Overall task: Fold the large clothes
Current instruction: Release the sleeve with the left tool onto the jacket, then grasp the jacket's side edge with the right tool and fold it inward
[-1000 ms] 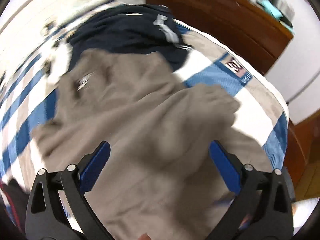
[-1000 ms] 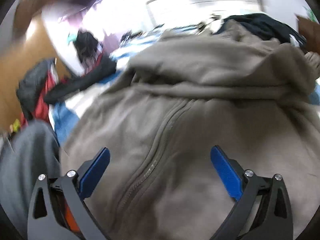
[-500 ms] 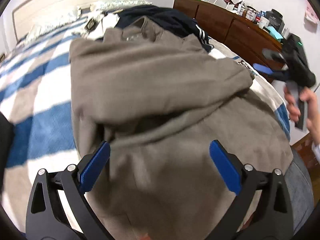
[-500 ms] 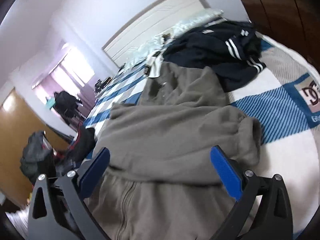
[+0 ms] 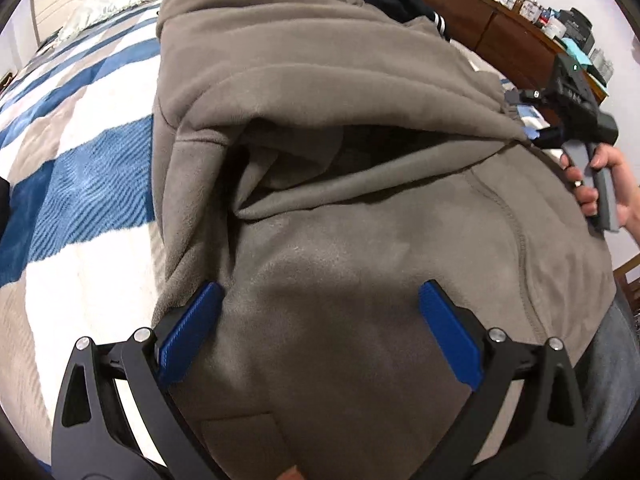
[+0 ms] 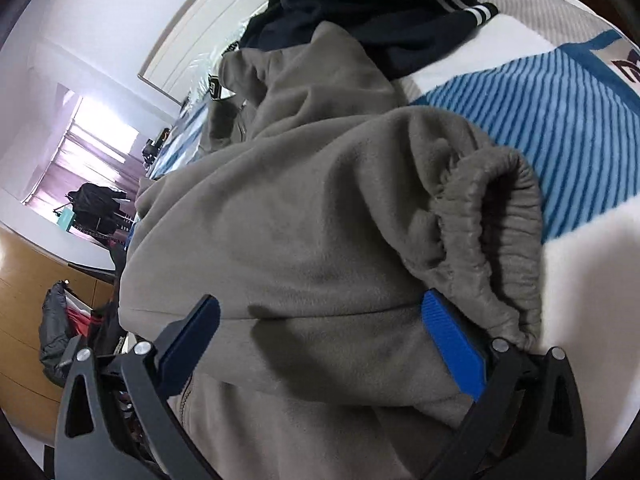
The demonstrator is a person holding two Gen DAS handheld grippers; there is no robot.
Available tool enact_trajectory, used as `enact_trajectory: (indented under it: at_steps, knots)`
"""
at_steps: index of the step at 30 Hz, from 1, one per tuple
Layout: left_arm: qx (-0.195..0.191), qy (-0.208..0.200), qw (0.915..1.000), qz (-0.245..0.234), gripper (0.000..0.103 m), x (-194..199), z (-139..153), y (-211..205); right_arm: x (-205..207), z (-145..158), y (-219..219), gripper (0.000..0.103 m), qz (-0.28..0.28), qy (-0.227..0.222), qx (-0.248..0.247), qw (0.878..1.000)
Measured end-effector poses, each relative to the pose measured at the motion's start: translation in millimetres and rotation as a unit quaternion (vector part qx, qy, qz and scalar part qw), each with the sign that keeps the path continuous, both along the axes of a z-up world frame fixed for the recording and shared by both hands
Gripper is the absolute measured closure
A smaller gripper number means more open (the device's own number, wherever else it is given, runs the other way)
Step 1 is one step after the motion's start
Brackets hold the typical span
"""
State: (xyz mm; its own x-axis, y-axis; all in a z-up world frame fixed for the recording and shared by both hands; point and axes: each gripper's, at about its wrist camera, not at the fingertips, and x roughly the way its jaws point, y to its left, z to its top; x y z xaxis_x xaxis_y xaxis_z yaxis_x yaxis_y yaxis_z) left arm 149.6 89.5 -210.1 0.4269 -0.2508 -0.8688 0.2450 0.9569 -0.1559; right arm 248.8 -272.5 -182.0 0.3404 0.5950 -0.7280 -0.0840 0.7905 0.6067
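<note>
Covering most of the bed, the taupe fleece jacket hides its own zip; both grippers' jaws gape apart.

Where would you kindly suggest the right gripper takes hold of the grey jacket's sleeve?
Probably at the cuff: its gathered rim stands up open at the sleeve's end, free of the blanket. Come from the open side; the right gripper has its jaws apart beside it.

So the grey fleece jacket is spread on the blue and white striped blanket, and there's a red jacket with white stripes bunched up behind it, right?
Not quite. The garment bunched behind the grey fleece jacket is dark navy, not red, as the right wrist view shows. It does have white stripes, and the jacket does lie on the blue and white striped blanket.
</note>
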Motion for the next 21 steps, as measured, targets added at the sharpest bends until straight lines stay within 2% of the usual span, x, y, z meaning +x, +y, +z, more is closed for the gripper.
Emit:
enact_trajectory:
  at_steps: [4, 7, 10, 12, 14, 16, 19, 21]
  knots:
    - [0.014, -0.014, 0.9998, -0.001, 0.006, -7, 2, -3, -7, 22, 4, 0.005, 0.017, -0.002, -0.038, 0.999]
    - [0.006, -0.013, 0.9999, -0.001, 0.006, -20, 13, 2, -38, 50, 1, 0.005, 0.034, -0.021, -0.050, 0.998]
    - [-0.041, -0.012, 0.9989, 0.017, 0.006, -40, 33, 19, -82, 77, -7, 0.005, 0.071, -0.047, -0.066, 0.994]
    - [-0.082, -0.024, 0.9952, 0.048, 0.006, -60, 47, 38, -122, 94, -20, 0.005, 0.085, -0.075, -0.071, 0.991]
    - [-0.093, -0.018, 0.9930, 0.071, 0.006, -76, 49, 51, -154, 101, -34, 0.005, 0.082, -0.091, -0.069, 0.990]
    - [-0.086, -0.010, 0.9926, 0.086, 0.006, -93, 47, 59, -180, 102, -46, 0.005, 0.076, -0.093, -0.071, 0.990]
    - [-0.054, -0.004, 0.9947, 0.088, 0.006, -111, 42, 56, -214, 97, -53, 0.005, 0.085, -0.096, -0.094, 0.987]
    - [-0.030, -0.002, 0.9956, 0.089, 0.006, -116, 37, 54, -222, 94, -51, 0.005, 0.091, -0.098, -0.101, 0.986]
